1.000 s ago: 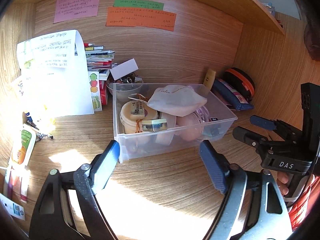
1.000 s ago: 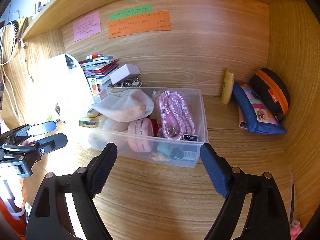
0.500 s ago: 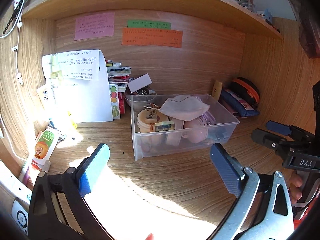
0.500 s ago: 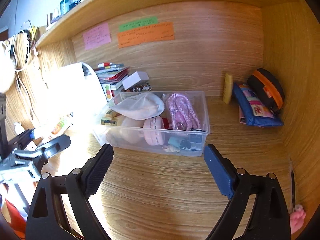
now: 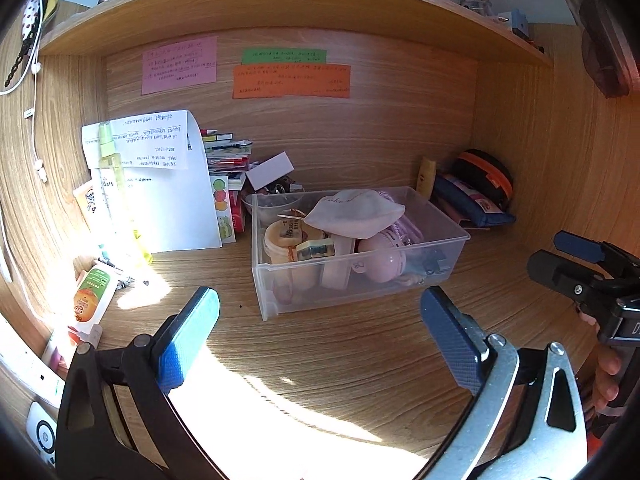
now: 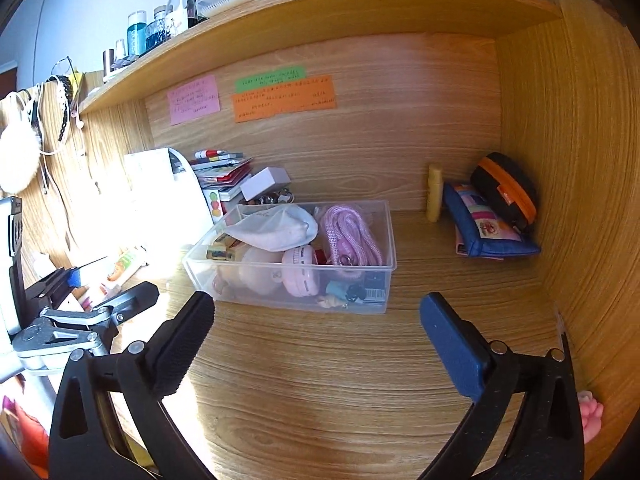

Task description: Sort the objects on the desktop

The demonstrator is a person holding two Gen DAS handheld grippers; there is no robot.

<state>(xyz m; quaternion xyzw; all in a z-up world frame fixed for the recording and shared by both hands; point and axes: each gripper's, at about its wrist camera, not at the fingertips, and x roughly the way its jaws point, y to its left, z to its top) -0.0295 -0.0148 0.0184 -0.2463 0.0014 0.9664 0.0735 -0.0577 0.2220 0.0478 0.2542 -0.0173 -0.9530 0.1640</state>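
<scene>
A clear plastic box [image 5: 454,249] [image 6: 298,304] stands mid-desk, holding a white cloth pouch [image 5: 358,214] [image 6: 276,228], a pink coiled cord [image 6: 350,234], a pink round fan [image 6: 300,270], a yellow tub [image 5: 286,238] and small items. My left gripper [image 5: 320,320] is open and empty, well in front of the box. My right gripper [image 6: 316,320] is open and empty, also short of the box. Each gripper shows in the other's view: the right one [image 5: 576,256], the left one [image 6: 104,292].
A blue pencil case [image 6: 488,228], a black-orange pouch [image 6: 506,192] and a yellow tube [image 6: 435,194] lie at the back right. Books [image 5: 228,156], a white paper sheet [image 5: 160,184] and tubes [image 5: 90,296] crowd the left. A shelf [image 6: 320,12] hangs overhead.
Both grippers have drawn back and risen away from the box, so the box looks smaller and the shelf top comes into view. Both stay open.
</scene>
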